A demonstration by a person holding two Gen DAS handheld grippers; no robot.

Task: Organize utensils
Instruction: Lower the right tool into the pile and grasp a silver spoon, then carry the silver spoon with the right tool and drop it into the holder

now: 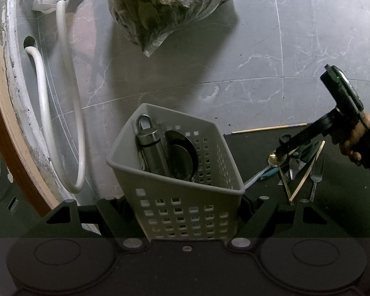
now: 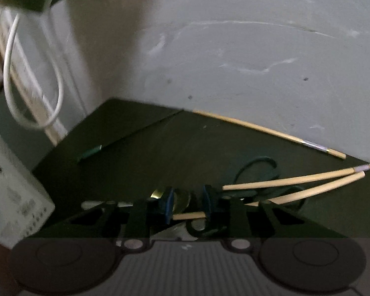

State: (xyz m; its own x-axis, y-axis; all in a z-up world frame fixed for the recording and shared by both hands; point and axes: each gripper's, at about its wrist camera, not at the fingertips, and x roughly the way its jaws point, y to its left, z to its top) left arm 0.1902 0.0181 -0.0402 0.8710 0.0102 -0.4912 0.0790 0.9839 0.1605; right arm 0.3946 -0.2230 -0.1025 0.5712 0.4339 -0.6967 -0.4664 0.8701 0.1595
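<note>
Utensils lie in a loose pile on the dark bench (image 1: 246, 153): one fork (image 1: 317, 172), one gold spoon (image 1: 275, 159), one pair of scissors (image 1: 296, 160) and three chopsticks in the right wrist view, two (image 2: 296, 178) crossing at the pile and one (image 2: 271, 130) along the far edge. The fork's long axis runs toward me, tines pointing away. My left gripper (image 1: 185, 212) is clamped on one perforated grey basket (image 1: 180, 172), which holds one steel cylinder with a loop (image 1: 150, 148) and dark round pieces (image 1: 182, 157). My right gripper (image 2: 187, 204) stands narrow over the pile; a chopstick (image 2: 188, 215) and the spoon bowl (image 2: 181, 198) sit between its blue pads (image 2: 169, 203). Whether the pads press on them I cannot tell.
</note>
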